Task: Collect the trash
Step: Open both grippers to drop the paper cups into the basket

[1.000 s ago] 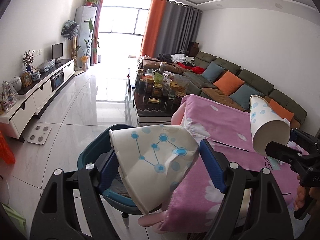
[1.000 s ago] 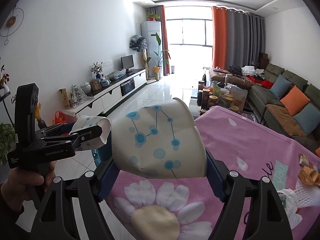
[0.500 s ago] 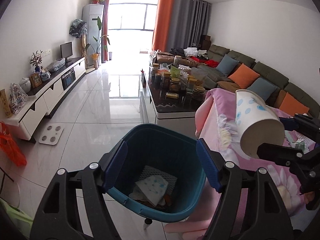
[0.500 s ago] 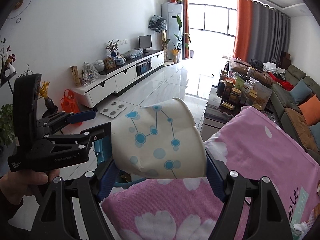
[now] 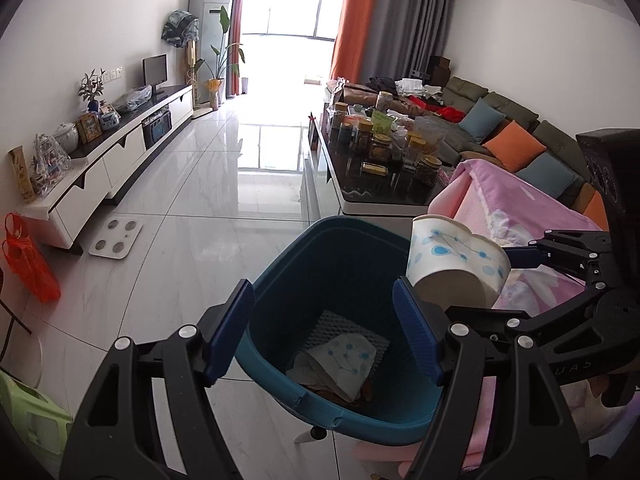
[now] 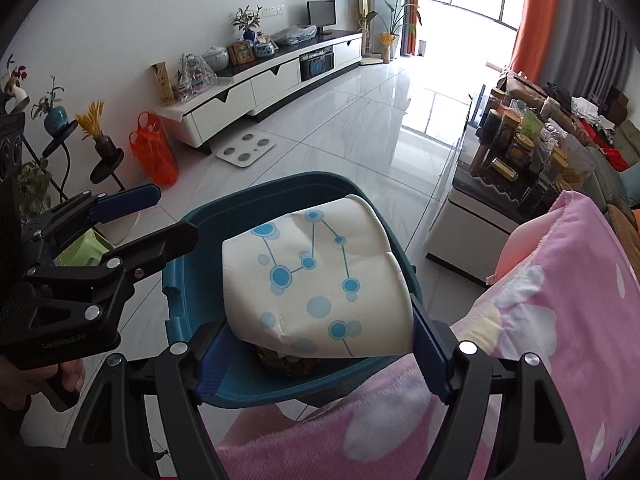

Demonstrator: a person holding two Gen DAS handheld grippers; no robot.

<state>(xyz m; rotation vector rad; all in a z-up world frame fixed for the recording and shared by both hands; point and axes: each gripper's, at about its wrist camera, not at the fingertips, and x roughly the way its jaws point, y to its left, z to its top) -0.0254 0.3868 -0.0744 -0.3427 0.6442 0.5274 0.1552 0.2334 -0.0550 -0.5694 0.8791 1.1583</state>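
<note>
Only the left wrist view shows a flattened cup (image 5: 345,363) lying in the teal bin (image 5: 280,380). Left gripper (image 5: 323,330) spread, empty. Right gripper (image 6: 316,356) pinches a paper cup (image 6: 316,284) above the bin, near the pink blanket (image 6: 560,320).

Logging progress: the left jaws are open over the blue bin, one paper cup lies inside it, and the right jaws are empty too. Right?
Not quite. The right gripper is not empty: it grips a crushed paper cup above the blue bin, as the right wrist view shows. The left gripper is open, with a paper cup in the bin.
</note>
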